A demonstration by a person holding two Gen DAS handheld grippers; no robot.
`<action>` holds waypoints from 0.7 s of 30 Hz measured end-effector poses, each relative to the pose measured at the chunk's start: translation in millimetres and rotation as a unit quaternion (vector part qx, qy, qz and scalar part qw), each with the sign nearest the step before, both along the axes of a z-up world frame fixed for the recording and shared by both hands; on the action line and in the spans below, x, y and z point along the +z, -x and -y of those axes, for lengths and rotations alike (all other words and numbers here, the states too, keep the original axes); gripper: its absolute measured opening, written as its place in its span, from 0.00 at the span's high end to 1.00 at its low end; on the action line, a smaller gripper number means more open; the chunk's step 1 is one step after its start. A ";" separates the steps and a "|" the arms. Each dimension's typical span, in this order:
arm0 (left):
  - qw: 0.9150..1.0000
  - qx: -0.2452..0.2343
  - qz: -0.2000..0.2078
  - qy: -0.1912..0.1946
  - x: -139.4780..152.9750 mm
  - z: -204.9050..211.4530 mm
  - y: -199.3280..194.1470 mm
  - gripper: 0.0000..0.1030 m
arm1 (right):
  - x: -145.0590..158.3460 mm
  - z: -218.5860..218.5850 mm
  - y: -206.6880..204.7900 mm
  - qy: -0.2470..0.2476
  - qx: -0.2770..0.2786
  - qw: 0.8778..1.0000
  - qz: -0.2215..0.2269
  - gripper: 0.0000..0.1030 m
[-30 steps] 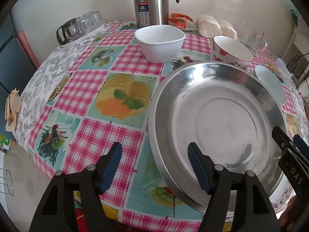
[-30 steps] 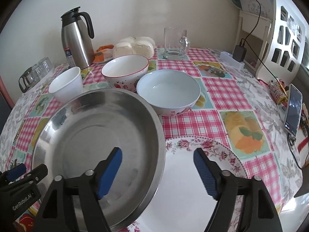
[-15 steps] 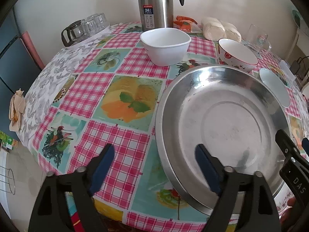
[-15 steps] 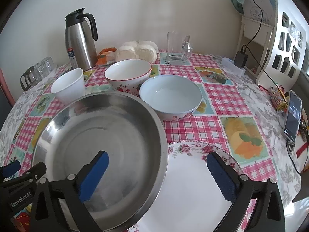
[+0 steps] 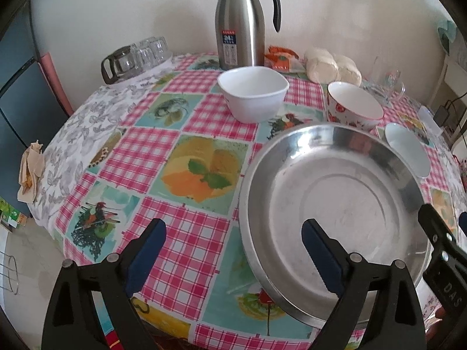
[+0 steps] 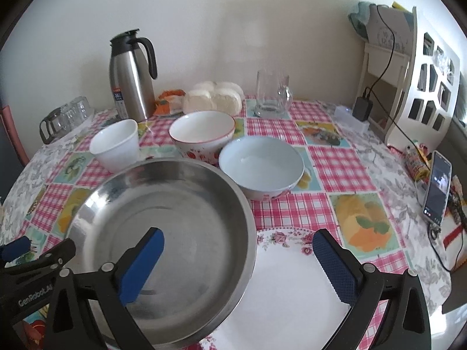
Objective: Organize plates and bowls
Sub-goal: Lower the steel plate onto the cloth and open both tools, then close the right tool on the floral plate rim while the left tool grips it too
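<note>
Both grippers stand with jaws spread wide and nothing pinched: the left gripper (image 5: 233, 250) straddles the near left rim of the steel pan (image 5: 335, 204), one finger over the checked tablecloth (image 5: 186, 242) and the other over the pan's inside, while the right gripper (image 6: 238, 258) straddles the pan's right rim, one finger above the pan and the other above the floral plate (image 6: 292, 291). The pan, wide, shallow and shiny, lies near the table's front edge with its right side seemingly overlapping the plate, though that edge is hard to read. Behind it stand a white bowl (image 6: 115, 148), a red-rimmed bowl (image 6: 201, 132) and a pale blue bowl (image 6: 261, 172).
</note>
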State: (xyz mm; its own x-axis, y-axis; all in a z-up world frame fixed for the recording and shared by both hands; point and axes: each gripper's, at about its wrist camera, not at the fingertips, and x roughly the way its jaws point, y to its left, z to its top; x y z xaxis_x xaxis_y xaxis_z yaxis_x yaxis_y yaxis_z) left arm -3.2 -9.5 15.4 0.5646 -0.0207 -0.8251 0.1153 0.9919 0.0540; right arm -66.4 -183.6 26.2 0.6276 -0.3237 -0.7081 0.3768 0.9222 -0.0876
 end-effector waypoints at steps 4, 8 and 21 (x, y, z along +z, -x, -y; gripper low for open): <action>1.000 0.008 0.012 0.009 10.1 -4.4 6.5 0.09 | 4.1 -7.2 9.1 0.009 0.009 1.000 -0.007 0.00; 0.999 -0.005 0.010 0.046 18.0 -1.8 17.0 0.09 | 8.4 -6.0 20.7 0.012 0.008 1.000 -0.005 0.00; 0.994 -0.068 -0.030 0.081 15.7 47.4 57.6 0.09 | 1.2 64.1 72.9 -0.026 -0.081 0.996 -0.033 0.00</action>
